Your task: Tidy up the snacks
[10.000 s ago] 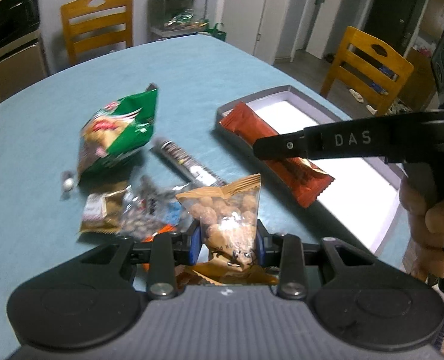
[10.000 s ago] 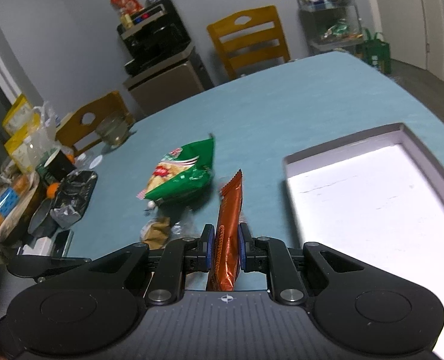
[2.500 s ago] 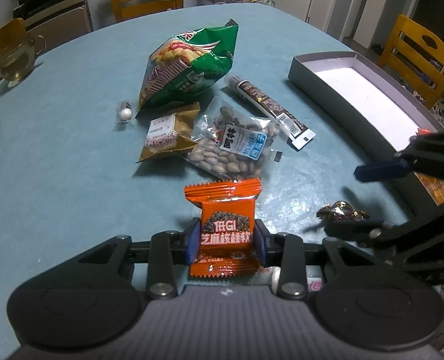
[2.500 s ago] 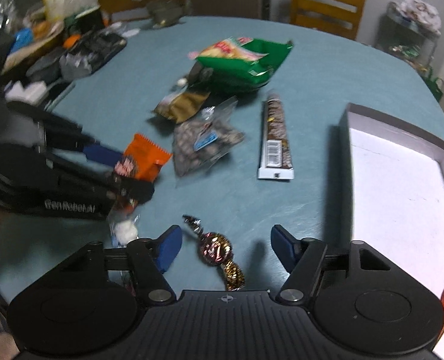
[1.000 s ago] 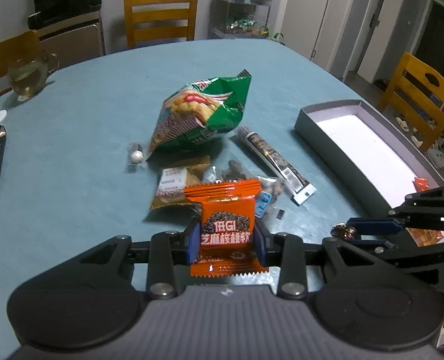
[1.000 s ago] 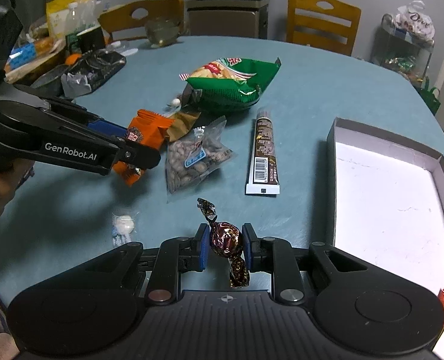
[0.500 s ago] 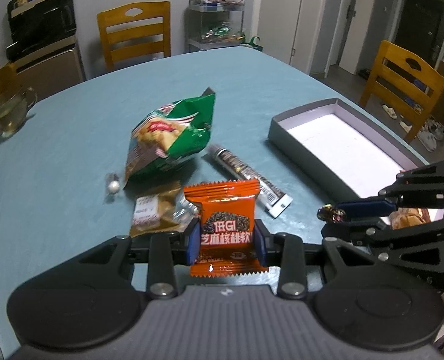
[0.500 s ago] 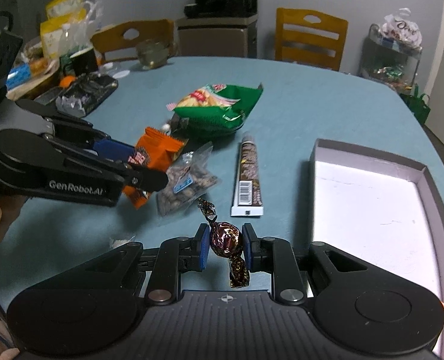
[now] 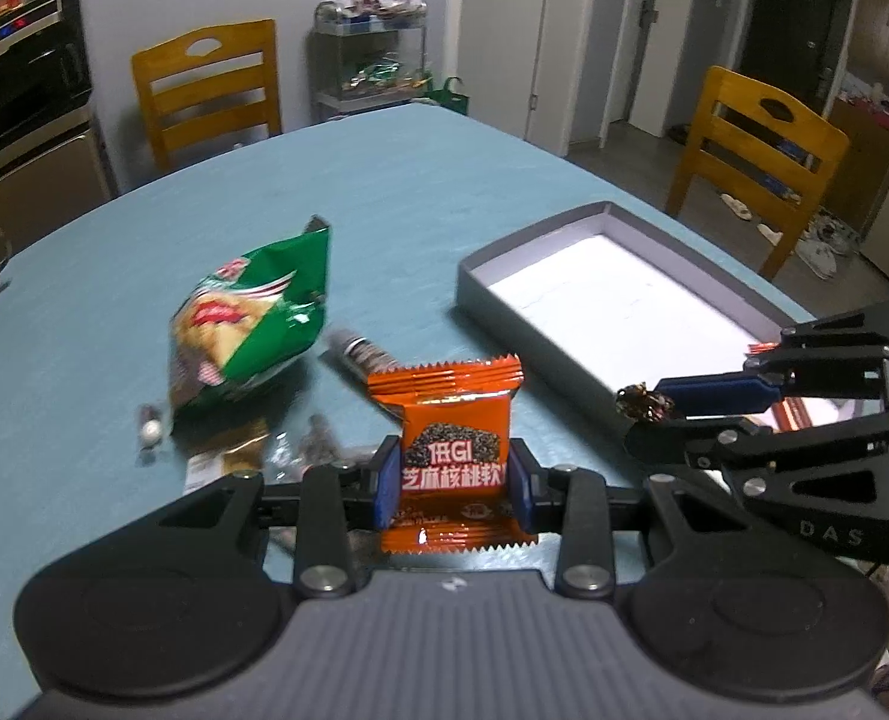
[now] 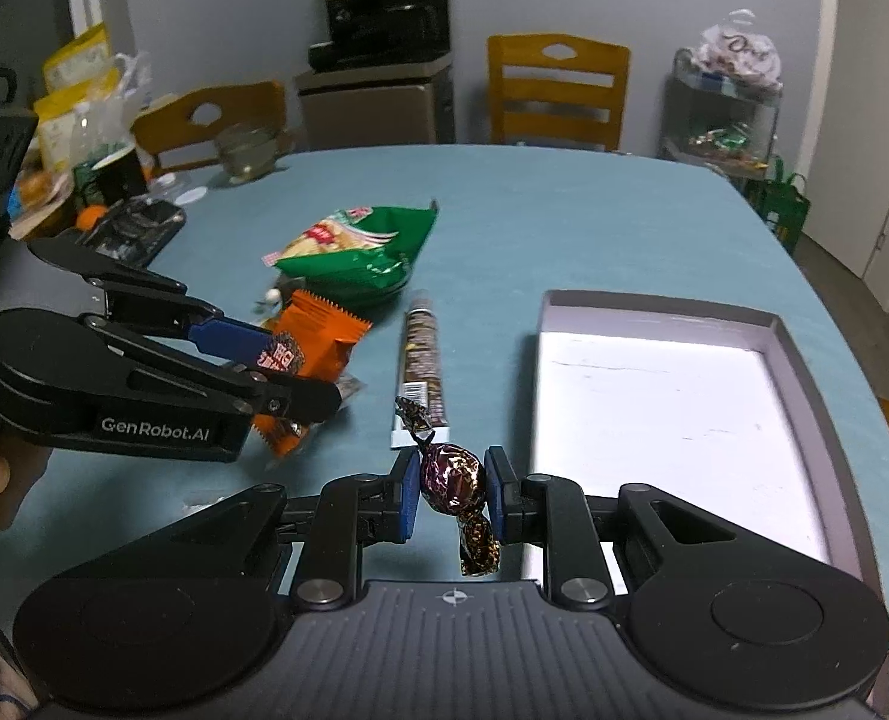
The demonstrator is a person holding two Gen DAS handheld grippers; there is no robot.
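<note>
On my left gripper (image 9: 451, 483) the jaws are clamped on a small orange foil snack packet with dark print and white characters (image 9: 453, 456), held upright by its lower half, above the teal-covered bench (image 9: 414, 192). On my right gripper (image 10: 450, 495) the jaws are closed around a round candy in a dark, shiny twisted wrapper (image 10: 451, 480), its twisted ends sticking out above and below the pads. In the left wrist view that right gripper sits off to the right, its tips with the candy over the near wall of the shallow grey rectangular box with a white floor (image 9: 522, 324). The box rests on the bench to my right, and a reddish-orange wrapper (image 9: 795, 414) shows inside it, mostly hidden behind the right gripper. Out on the bench lie a green crinkled chip bag (image 10: 360, 255), a long dark biscuit tube with a white barcode end (image 10: 420, 366) just beside it, and a small white wrapped sweet (image 9: 149, 431) near the bag's corner. Some clear and brown packets (image 9: 234, 456) lie close under my left gripper, blurred. In the right wrist view the left gripper holds the orange packet to the left of the biscuit tube, apart from it.
</note>
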